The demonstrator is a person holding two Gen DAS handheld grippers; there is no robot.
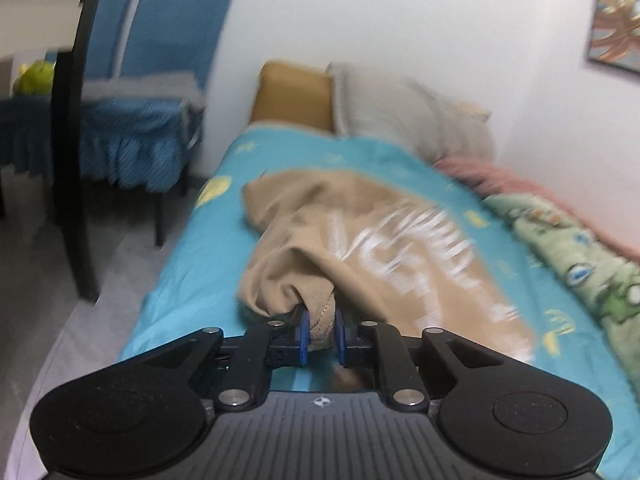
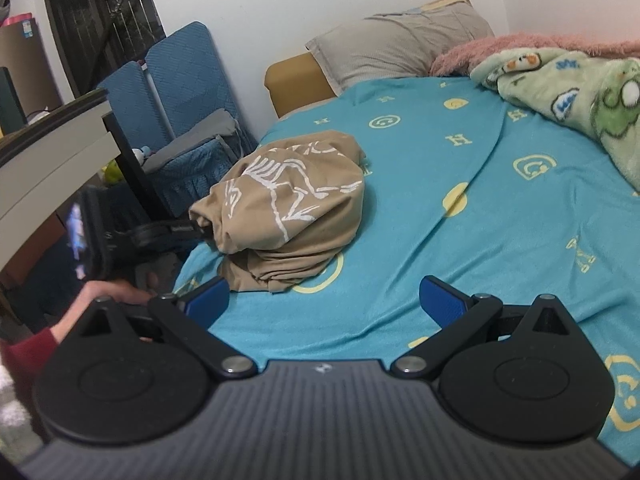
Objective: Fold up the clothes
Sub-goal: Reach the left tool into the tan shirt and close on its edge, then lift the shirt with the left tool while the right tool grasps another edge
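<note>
A tan garment with a white print lies crumpled on the turquoise bed sheet. My left gripper is shut on a bunched fold at the garment's near edge, with cloth pinched between its blue pads. In the right wrist view the same tan garment sits at the bed's left side, and the left gripper reaches into it from the left, held by a hand in a red sleeve. My right gripper stands open just above the sheet, in front of the garment, with nothing between its fingers.
A grey pillow and a tan headboard cushion lie at the bed's far end. A green printed blanket and a pink one are piled along the wall side. Blue-covered chairs and a dark table leg stand left of the bed.
</note>
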